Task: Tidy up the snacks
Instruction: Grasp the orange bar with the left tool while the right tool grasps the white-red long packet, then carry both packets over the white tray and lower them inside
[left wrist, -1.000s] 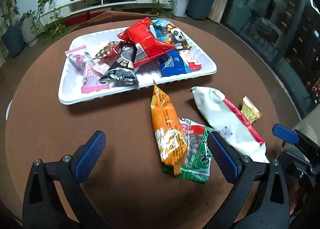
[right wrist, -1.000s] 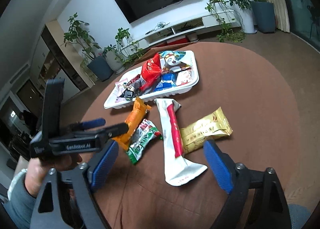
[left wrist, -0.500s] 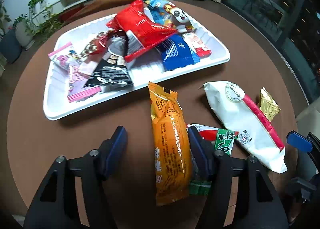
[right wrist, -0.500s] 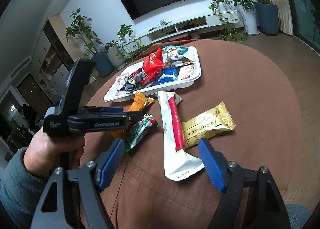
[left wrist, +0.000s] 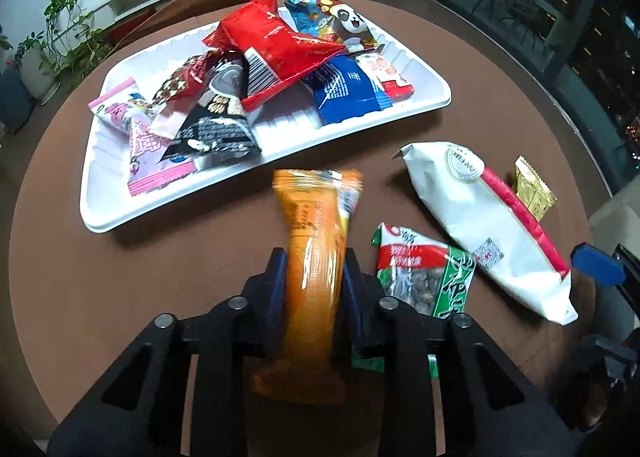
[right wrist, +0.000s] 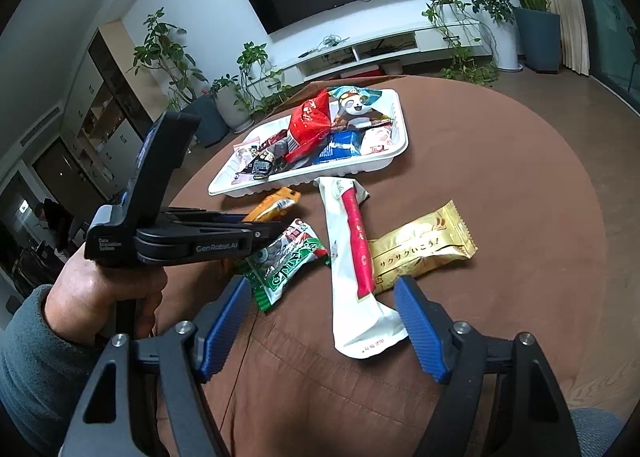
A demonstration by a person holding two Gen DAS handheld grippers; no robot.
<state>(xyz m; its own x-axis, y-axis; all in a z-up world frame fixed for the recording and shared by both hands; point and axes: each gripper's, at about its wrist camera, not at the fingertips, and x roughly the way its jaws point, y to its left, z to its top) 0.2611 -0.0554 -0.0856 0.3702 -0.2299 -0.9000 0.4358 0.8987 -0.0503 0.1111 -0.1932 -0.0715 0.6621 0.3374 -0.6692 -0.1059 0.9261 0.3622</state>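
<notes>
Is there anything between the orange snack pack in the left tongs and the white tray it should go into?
Nothing visible: only bare brown tabletop lies between the orange snack pack, clamped in the left tongs, and the white tray, whose near edge has free space.

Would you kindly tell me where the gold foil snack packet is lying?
In the right wrist view, the gold foil snack packet lies on the brown table's right, against the long white-and-red packet.
</notes>
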